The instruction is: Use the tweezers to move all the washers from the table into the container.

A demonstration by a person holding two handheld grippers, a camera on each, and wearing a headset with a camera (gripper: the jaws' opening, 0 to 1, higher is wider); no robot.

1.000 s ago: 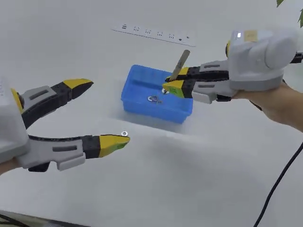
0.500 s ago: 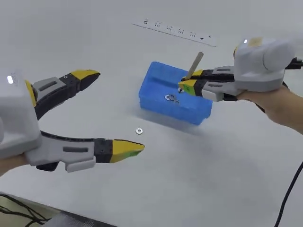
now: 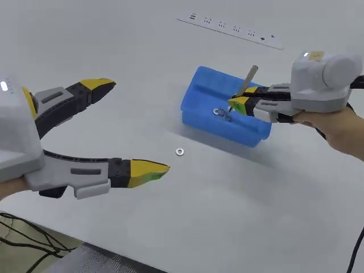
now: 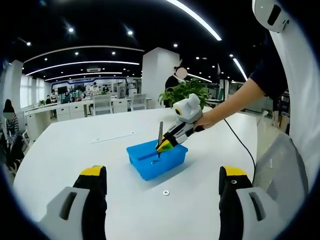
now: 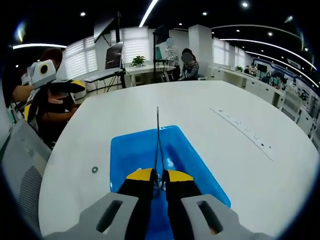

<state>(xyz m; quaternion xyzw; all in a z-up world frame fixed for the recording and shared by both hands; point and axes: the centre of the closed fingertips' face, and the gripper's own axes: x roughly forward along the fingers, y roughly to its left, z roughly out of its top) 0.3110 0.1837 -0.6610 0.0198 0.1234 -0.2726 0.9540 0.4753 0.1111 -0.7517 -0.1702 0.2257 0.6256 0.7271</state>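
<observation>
Your right gripper (image 3: 238, 104) is clamped tight on the tweezers (image 3: 248, 77), jaws pressed together, and you've got it over the blue container (image 3: 227, 129) with the tweezer tips pointing down inside (too small to tell whether they hold anything). A small cluster of washers (image 3: 220, 112) sits on the container floor just beside those tips. One lone washer (image 3: 180, 151) lies on the white table (image 3: 187, 227), near the container's front wall. Your left gripper (image 3: 136, 126) hovers off to the left, jaws spread wide, gripping nothing. Beyond the container lies a power strip (image 3: 233, 29).
</observation>
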